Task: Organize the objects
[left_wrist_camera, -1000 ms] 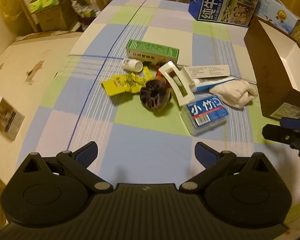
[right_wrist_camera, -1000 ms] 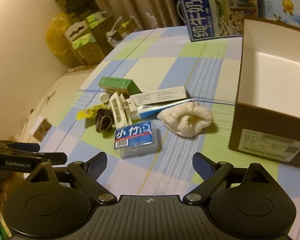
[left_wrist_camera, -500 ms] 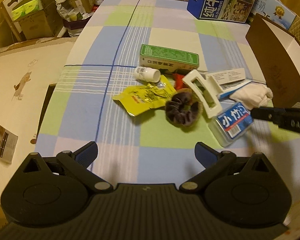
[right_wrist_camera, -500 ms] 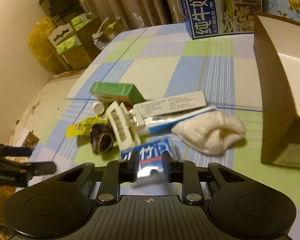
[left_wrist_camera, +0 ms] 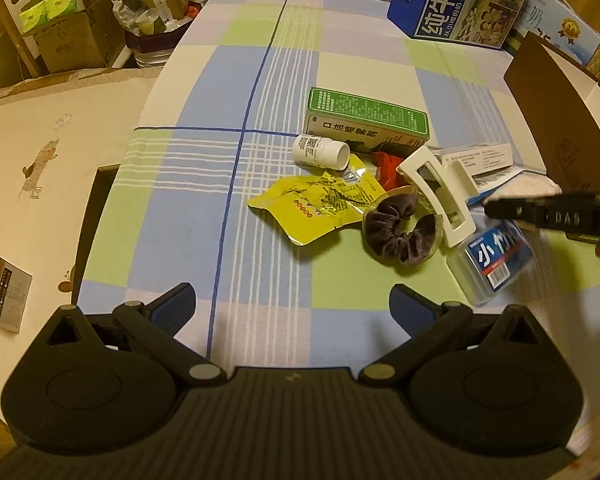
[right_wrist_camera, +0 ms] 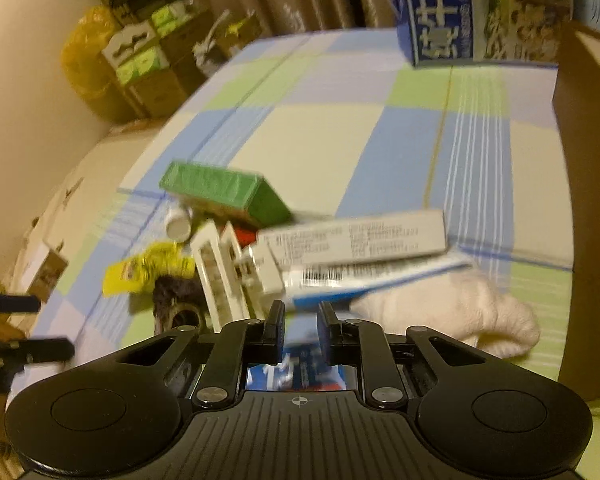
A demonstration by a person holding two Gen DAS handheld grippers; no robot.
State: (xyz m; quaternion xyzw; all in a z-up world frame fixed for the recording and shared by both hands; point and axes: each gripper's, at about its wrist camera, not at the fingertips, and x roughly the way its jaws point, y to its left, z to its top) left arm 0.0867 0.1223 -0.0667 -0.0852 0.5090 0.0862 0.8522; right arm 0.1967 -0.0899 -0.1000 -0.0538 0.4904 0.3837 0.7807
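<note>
Two fingers of the right gripper (right_wrist_camera: 301,322) pinch the clear blue-labelled box (left_wrist_camera: 496,258), lying just beside the scrunchie (left_wrist_camera: 400,230); the left gripper (left_wrist_camera: 292,300) gapes wide, empty.

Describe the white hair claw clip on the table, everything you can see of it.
The white hair claw clip looks like glossy hard plastic: two rectangular, open-framed halves joined at a hinge, jaws closed. It lies tilted in the pile on the checked tablecloth, leaning on the dark scrunchie with its lower end by the clear box with the blue label. In the right wrist view its ribbed teeth show, blurred. Neither gripper touches it.
</note>
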